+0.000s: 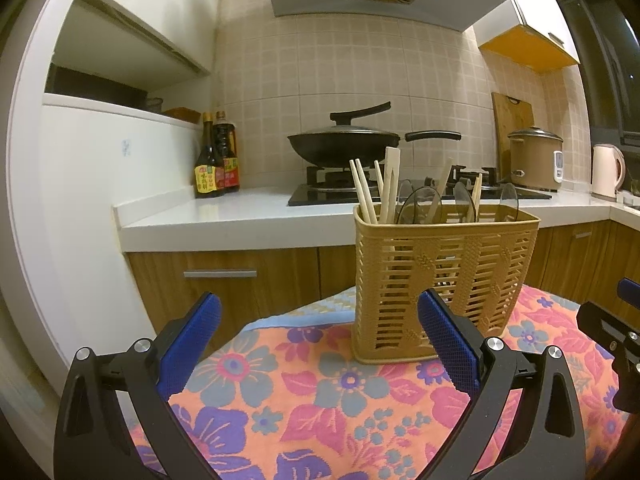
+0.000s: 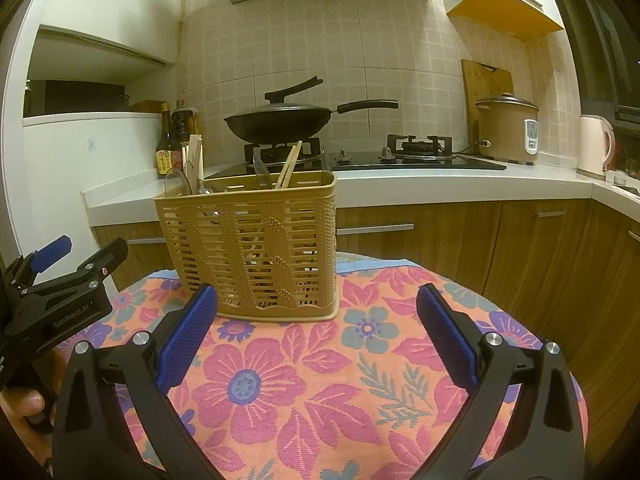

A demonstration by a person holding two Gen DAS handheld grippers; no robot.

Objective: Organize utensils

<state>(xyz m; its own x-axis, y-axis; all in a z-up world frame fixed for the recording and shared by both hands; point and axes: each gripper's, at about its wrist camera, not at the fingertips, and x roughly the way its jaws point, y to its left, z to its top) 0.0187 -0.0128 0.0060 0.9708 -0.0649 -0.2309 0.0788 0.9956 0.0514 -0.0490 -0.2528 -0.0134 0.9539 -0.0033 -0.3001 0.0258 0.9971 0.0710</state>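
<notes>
A tan slatted utensil basket stands upright on a flower-patterned cloth that covers a small table, set toward the cloth's far edge with the cloth's blue border showing just behind it. Chopsticks, a pale wooden spatula and dark translucent spoons stick up out of the basket's top. The left gripper hovers over the near part of the cloth with its blue pads spread wide and nothing between them; its right pad overlaps the basket's near lower corner in the view. The right gripper is likewise spread wide and empty, the basket just beyond its left pad. Bare cloth lies open between both grippers and to the basket's right. Beyond the table's far edge runs a kitchen counter carrying a wok.
</notes>
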